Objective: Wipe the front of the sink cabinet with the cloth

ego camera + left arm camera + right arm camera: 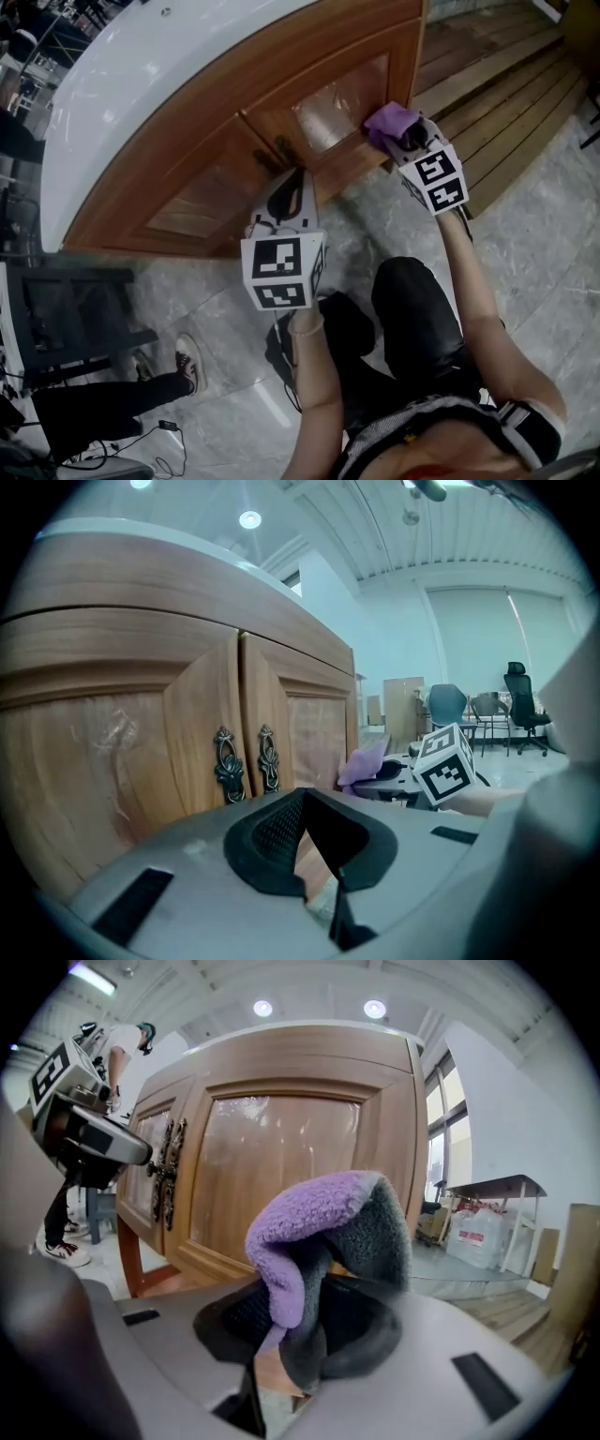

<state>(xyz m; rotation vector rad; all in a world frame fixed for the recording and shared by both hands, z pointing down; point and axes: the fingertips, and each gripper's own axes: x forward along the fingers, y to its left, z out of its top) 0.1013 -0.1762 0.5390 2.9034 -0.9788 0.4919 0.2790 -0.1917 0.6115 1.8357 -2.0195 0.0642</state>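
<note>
The wooden sink cabinet with a white top has two doors with dark ornate handles at the middle. My right gripper is shut on a purple and grey cloth, which is at the lower right corner of the right door; I cannot tell if it touches the wood. The cloth bulges up out of the jaws. My left gripper hovers just below the handles, shut and holding nothing. From the left gripper view the cloth shows beside the right door.
Wooden decking lies to the right of the cabinet. A dark metal stand is at the left, with another person's leg and shoe on the grey tile floor. A table with bags stands further right.
</note>
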